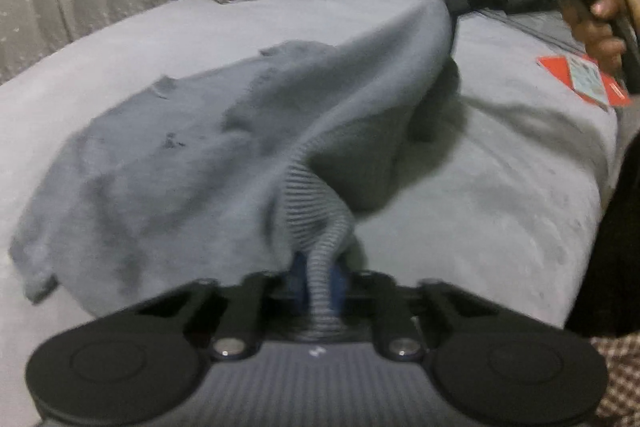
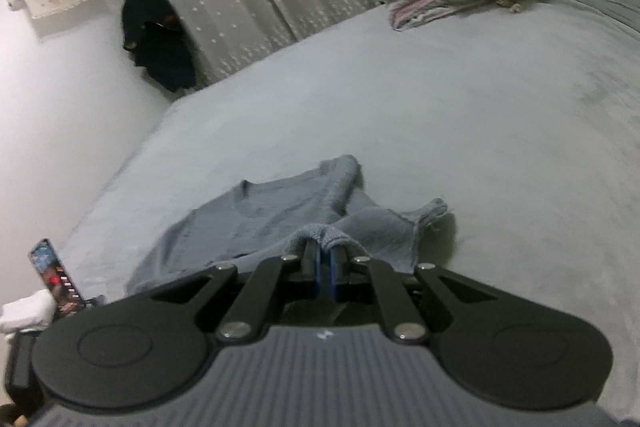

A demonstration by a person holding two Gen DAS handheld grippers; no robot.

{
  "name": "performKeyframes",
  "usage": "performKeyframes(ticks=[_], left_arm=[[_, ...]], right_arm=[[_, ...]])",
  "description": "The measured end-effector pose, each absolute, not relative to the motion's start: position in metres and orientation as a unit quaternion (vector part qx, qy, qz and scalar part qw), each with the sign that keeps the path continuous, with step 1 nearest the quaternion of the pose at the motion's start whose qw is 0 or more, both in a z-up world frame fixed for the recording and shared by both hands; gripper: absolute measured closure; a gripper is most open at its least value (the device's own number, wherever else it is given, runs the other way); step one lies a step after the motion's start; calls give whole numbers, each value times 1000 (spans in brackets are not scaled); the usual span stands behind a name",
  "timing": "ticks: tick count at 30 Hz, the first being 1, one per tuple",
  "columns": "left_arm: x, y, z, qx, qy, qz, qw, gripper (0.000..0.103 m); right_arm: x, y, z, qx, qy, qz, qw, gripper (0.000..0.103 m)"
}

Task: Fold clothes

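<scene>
The grey sweater [image 1: 192, 155] was clamped at its ribbed hem by the left gripper [image 1: 320, 279] and at another edge by the right gripper [image 2: 325, 259].

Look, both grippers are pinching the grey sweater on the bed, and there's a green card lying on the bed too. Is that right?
Almost. The card is red-orange, not green; the left wrist view shows it lying near the bed's edge. The rest holds: the left gripper is shut on the grey sweater at its ribbed hem, and the right gripper pinches another edge of it, on the bed.
</scene>
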State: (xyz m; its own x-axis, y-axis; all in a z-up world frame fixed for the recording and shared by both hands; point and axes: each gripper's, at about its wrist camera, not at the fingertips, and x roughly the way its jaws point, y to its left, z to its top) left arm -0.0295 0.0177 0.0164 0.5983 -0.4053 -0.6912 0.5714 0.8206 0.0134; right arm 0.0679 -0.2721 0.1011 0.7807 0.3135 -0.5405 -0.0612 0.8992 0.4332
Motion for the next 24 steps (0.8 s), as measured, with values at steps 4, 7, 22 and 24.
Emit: performKeyframes(ticks=[4, 7, 22, 24], left_arm=[[-19, 36, 30, 86, 332, -249, 906, 93], [-7, 49, 34, 68, 324, -223, 917, 93], [55, 61, 10, 21, 336, -151, 929, 89], [54, 62, 10, 17, 334, -154, 930, 87]], right_arm=[[80, -265, 90, 189, 327, 79, 923, 96], [86, -261, 82, 184, 326, 64, 925, 96], [136, -245, 31, 177, 357, 4, 917, 96], [136, -248, 28, 183, 355, 5, 917, 95]])
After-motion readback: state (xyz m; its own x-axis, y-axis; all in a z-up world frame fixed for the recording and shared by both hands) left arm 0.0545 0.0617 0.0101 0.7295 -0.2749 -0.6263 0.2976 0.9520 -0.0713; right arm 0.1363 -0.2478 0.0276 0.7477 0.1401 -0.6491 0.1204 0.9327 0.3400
